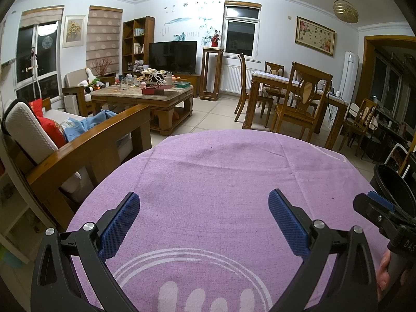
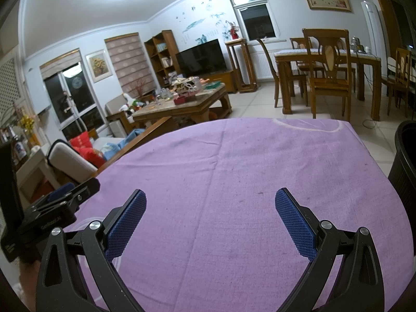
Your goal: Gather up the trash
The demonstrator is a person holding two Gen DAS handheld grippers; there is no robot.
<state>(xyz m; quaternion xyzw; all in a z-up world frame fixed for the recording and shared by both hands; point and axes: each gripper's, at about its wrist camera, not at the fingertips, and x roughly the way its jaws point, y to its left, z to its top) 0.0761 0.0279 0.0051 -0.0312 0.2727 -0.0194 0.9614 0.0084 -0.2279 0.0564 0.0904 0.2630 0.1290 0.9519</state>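
My left gripper (image 1: 205, 202) hangs open over a table covered in purple cloth (image 1: 221, 171), nothing between its blue pads. My right gripper (image 2: 212, 200) is open too, over the same purple cloth (image 2: 247, 161), and holds nothing. No trash shows on the cloth in either view. A black bin (image 2: 405, 161) stands off the table's right edge; its rim (image 1: 392, 184) shows at the right of the left wrist view. The right gripper's body (image 1: 382, 213) appears at the right of the left wrist view, and the left gripper's body (image 2: 52, 208) at the left of the right wrist view.
A wooden sofa (image 1: 85, 145) with cushions stands left of the table. Beyond it are a cluttered coffee table (image 1: 145, 93), a TV (image 1: 173, 57), and a dining table with chairs (image 1: 293, 96). Tiled floor (image 1: 213, 114) lies between them.
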